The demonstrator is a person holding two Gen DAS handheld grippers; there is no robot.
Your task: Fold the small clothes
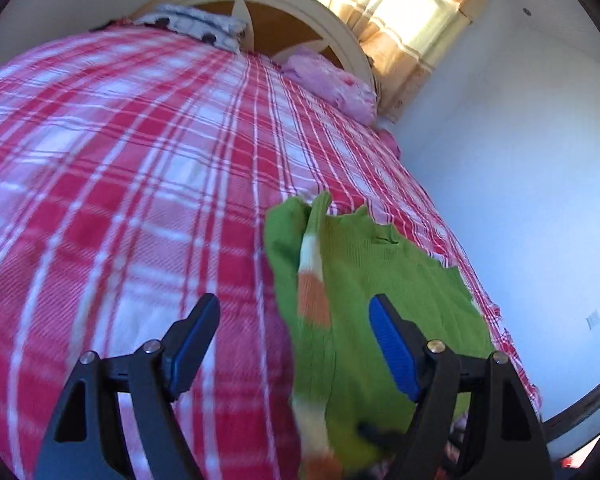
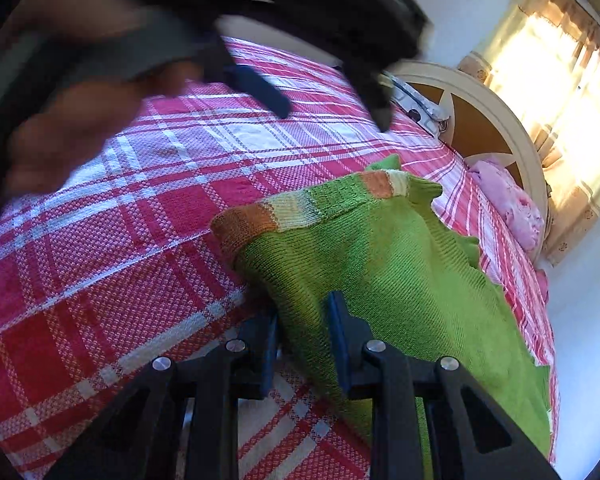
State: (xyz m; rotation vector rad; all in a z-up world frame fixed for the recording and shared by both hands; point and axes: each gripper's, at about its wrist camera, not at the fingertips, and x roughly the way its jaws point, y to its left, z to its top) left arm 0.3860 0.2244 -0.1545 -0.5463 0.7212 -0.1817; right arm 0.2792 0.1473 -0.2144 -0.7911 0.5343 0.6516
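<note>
Item: green knitted garment (image 2: 384, 264), small, with an orange-and-cream striped band along one edge; it lies on the red-and-white checked bedspread (image 2: 100, 264), toward the side of the bed nearest the white wall (image 1: 520, 168), partly doubled over itself, with a ragged-looking edge on the wall side. Your right tongs (image 2: 304, 320): nearly closed, the blue pads set on either side of a raised fold of the green knit near its striped corner; you appear to have that fold pinched, though the exact contact is partly hidden by the cloth. Your left tongs (image 1: 296, 312): wide open, holding nothing, hovering above the bedspread with the garment's striped edge running between the fingers; in the right wrist view they show blurred near the top, well above the cloth. Step in hand, as judged: a fold midway, one edge gripped and the other not yet taken. Next move, as judged: you bring the left tongs down onto the free striped edge, close them on it, then carry both edges across together so that the knit lands flat and does not bunch. Background: arched wooden headboard (image 1: 284, 4), patterned pillow (image 1: 196, 24), pink bundle of cloth (image 1: 332, 84), curtained window (image 1: 416, 12).
</note>
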